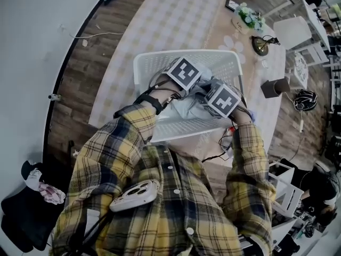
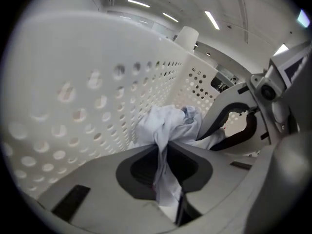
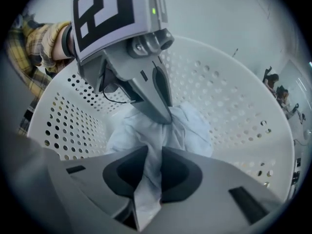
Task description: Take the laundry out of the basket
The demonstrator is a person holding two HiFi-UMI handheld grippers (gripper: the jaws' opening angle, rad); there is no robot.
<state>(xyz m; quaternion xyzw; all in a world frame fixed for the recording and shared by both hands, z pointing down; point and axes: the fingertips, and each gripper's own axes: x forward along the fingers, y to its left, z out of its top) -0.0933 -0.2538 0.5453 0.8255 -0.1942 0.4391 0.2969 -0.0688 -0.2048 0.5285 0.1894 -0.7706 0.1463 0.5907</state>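
Pinching a fold of the pale laundry with the left tool, and nipping another fold of it with the right tool, both inside the white basket on the desk. Could lose these thin folds if pulled unevenly, dropping the cloth back inside the basket. Might also snag on the basket's rim and drag or tip it if raised too little.

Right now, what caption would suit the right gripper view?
Inside a white perforated basket, the right hand-held gripper and the left hand-held gripper pinch one pale garment.
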